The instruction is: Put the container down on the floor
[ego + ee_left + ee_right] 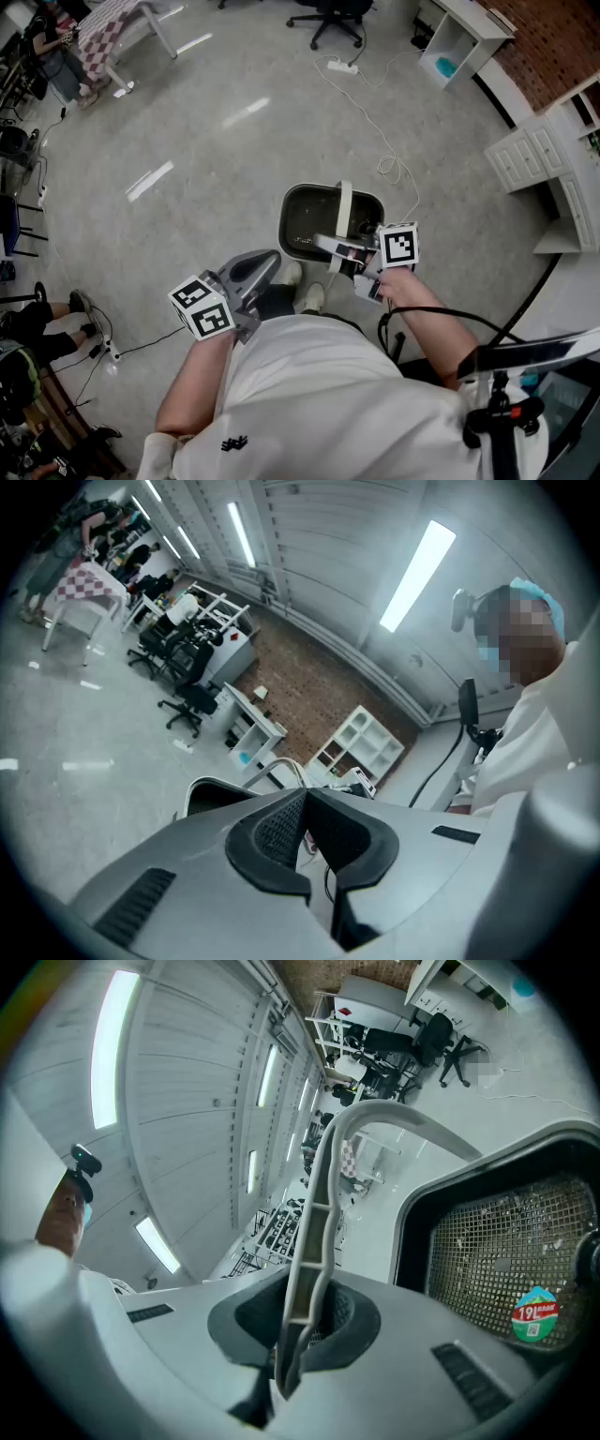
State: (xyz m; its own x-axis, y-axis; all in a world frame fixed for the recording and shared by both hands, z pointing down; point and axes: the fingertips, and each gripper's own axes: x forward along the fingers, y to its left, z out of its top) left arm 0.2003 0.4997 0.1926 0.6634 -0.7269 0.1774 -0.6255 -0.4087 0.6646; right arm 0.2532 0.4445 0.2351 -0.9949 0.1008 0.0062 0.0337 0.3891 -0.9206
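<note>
The right gripper (336, 247) is clenching the container's (292, 204) handle (344, 208); lowering it onto the floor (187, 122), then letting go, looks next.

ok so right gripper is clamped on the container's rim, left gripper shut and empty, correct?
Not the rim. The right gripper is clamped on the container's white handle, as the right gripper view shows. The left gripper is shut and empty.

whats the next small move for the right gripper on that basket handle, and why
Probably lower the right gripper straight down, grip kept: its jaws clamp the white handle, and the dark container seems to hang from it over the floor.
</note>
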